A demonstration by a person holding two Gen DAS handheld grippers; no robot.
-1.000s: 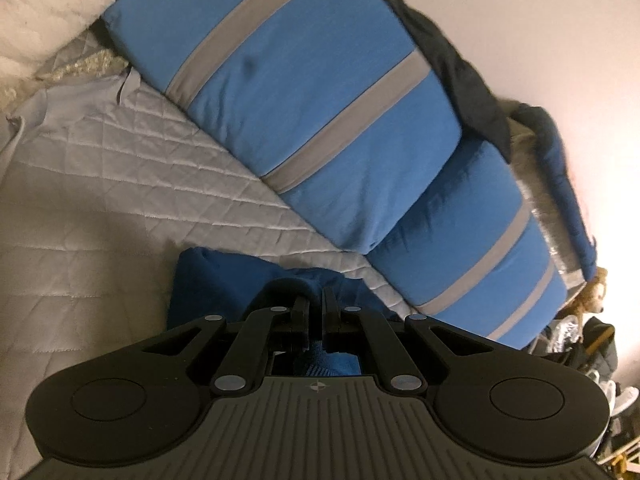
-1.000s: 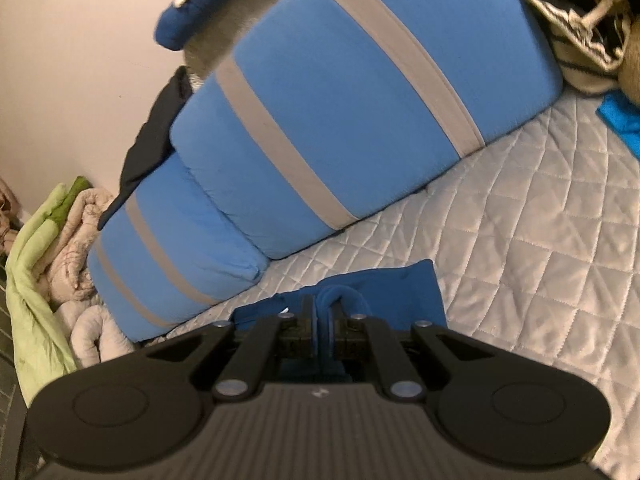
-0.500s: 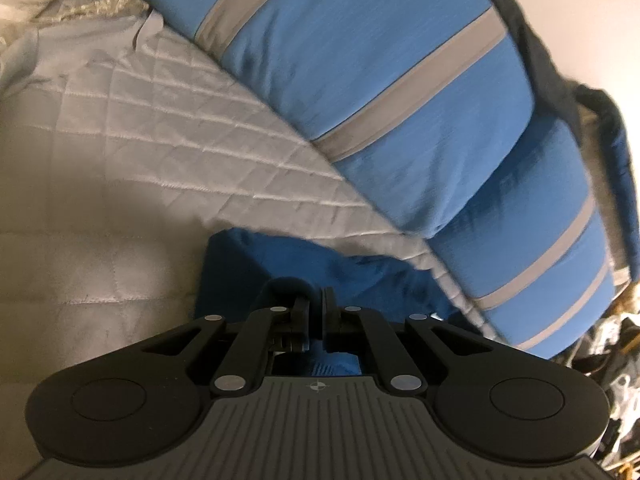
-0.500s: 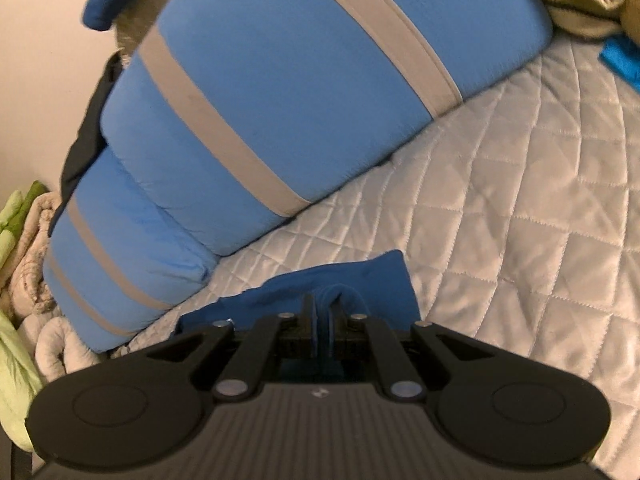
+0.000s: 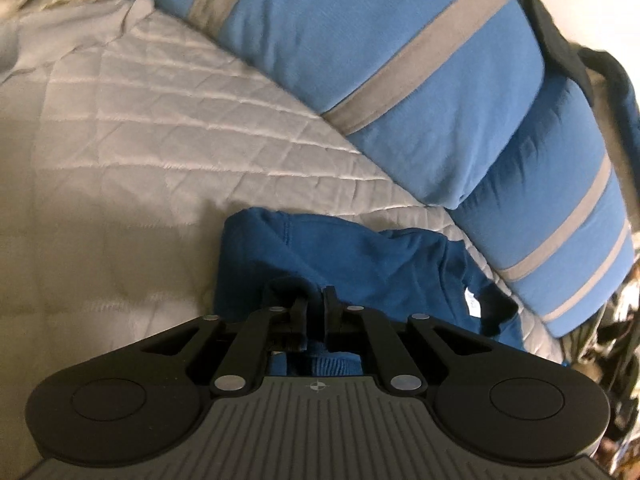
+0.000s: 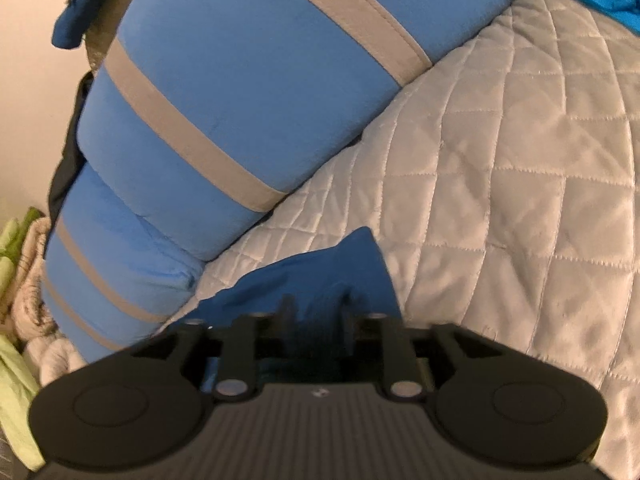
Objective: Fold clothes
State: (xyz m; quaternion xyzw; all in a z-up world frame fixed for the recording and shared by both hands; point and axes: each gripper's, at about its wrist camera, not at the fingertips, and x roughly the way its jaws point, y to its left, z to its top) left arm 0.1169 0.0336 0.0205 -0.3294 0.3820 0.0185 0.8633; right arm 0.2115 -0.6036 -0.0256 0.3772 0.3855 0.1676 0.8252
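A dark blue garment (image 5: 340,256) lies on the quilted bed (image 5: 120,152); its small white label (image 5: 472,304) is unreadable. The left tool (image 5: 316,312) is opening, cloth between; the right tool (image 6: 316,312) is opening wide.

Since a second earlier, we brought both grippers lower toward the quilted bedspread (image 5: 120,152). In the left wrist view the dark blue garment (image 5: 360,264) filled more of the frame, reaching out to 4 o'clock, where a small white label (image 5: 471,300) came into sight. The striped blue pillows (image 5: 400,60) slid toward 1 o'clock. Our left gripper (image 5: 316,312), clamped before, began opening, with a fold of cloth still between its jaws. In the right wrist view our right gripper (image 6: 316,308) had been pinching the garment (image 6: 320,272); its jaws were now opening wide, the cloth loose between them and its corner peaked at 12 o'clock.
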